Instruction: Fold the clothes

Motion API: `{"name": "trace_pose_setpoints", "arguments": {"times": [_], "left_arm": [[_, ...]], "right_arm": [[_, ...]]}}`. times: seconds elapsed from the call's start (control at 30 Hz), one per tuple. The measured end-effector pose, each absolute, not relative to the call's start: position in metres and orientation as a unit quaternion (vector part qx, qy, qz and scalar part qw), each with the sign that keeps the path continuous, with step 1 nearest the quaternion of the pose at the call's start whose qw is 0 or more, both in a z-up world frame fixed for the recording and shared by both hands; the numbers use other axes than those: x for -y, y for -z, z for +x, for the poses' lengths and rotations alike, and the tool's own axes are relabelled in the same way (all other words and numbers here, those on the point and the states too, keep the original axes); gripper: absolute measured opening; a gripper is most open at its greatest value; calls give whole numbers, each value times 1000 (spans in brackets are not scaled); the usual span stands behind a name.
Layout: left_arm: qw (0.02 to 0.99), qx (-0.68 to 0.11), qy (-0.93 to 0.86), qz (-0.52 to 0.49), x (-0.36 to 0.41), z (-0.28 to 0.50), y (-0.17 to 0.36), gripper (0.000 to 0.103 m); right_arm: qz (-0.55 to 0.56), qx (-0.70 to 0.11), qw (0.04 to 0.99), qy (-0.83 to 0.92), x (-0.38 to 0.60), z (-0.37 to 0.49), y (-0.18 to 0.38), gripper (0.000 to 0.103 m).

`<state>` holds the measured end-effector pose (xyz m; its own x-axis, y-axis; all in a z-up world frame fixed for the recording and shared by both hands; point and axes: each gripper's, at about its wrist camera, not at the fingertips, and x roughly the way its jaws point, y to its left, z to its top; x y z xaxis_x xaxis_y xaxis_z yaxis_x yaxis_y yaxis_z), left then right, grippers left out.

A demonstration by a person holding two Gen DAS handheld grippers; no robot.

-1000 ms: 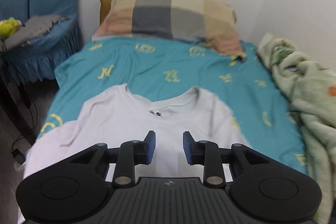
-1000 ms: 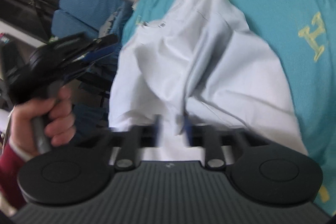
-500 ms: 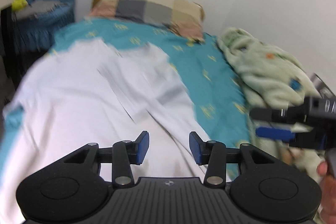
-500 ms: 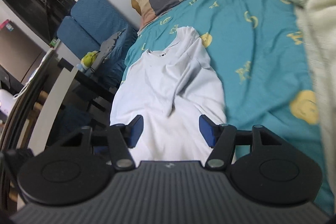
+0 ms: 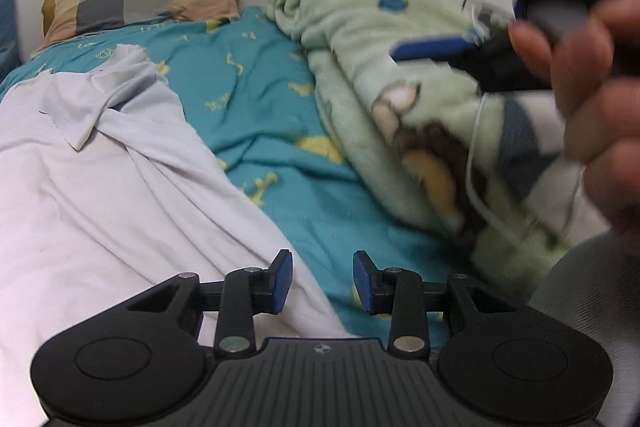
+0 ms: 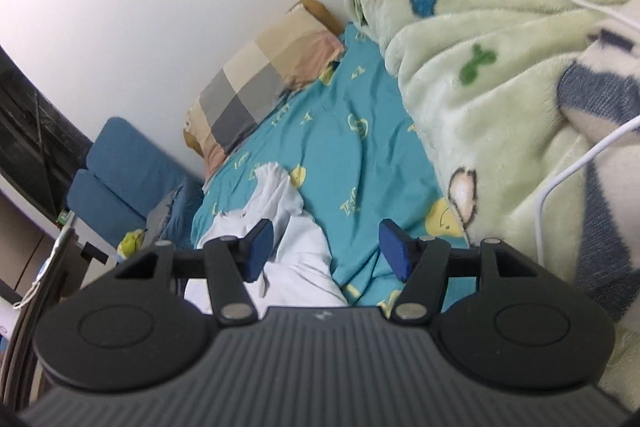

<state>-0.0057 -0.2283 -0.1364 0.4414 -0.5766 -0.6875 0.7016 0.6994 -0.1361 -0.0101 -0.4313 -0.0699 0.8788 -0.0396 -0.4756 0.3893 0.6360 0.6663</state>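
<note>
Left wrist view: my left tool (image 5: 322, 281) hangs released over the white shirt (image 5: 120, 187), which lies rumpled on the teal bed (image 5: 272, 115). My right tool (image 6: 326, 249) is released too.

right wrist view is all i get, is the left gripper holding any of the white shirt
Observer: No. In the left wrist view the left gripper is open and empty, with the shirt's right edge just beyond its left finger.
Operator: whats my right gripper look like from over there
Observer: The right gripper hangs blurred above the green blanket, gripped by a hand; whether it is open can't be told from that view.
Operator: how much of the shirt am i missing
Observer: Much of it. The left wrist view shows it spreading out to the picture's left edge, one sleeve folded in over the body.
</note>
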Motion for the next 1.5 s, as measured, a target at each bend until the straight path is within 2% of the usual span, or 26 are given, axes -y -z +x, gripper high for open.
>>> {"name": "trace_pose_setpoints", "arguments": {"times": [0.1,0.23,0.27,0.3,0.33,0.5,0.73,0.87,1.07,1.1,1.17,1.2,1.27,1.33,1.5], "left_arm": [[839,-388,371,92,237,2,155,39],[839,-411,347,82,233,16,169,37],[839,-417,341,80,231,19,173,33],[838,-423,335,77,230,23,176,14],[840,-426,329,73,226,26,176,2],[820,-455,344,-42,181,43,153,2],[794,-479,315,-203,64,67,113,2],[804,-503,261,-181,33,73,131,2],[795,-525,256,-163,38,74,149,3],[797,-521,260,-160,38,73,146,5],[800,-513,265,-161,37,71,141,16],[803,-505,266,-169,34,74,136,25],[809,-490,267,-185,28,80,126,31],[815,-474,267,-202,22,87,116,43],[833,-434,251,-236,14,137,93,56]], "right_arm": [[409,-225,877,115,432,-4,75,62],[413,-231,874,110,434,1,80,62],[414,-231,874,109,435,1,81,62],[416,-232,873,109,435,2,82,62],[418,-232,872,108,436,2,82,62],[427,-230,869,98,437,0,82,62],[420,-260,866,79,427,11,85,62],[396,-297,867,55,412,26,88,62],[361,-339,868,32,390,41,91,62],[356,-346,868,29,387,44,92,62],[346,-360,866,17,379,52,94,62],[346,-366,864,11,375,55,95,61],[342,-374,862,0,366,56,95,61],[335,-376,863,-18,354,55,93,61],[311,-402,860,-55,323,57,101,61]]}}
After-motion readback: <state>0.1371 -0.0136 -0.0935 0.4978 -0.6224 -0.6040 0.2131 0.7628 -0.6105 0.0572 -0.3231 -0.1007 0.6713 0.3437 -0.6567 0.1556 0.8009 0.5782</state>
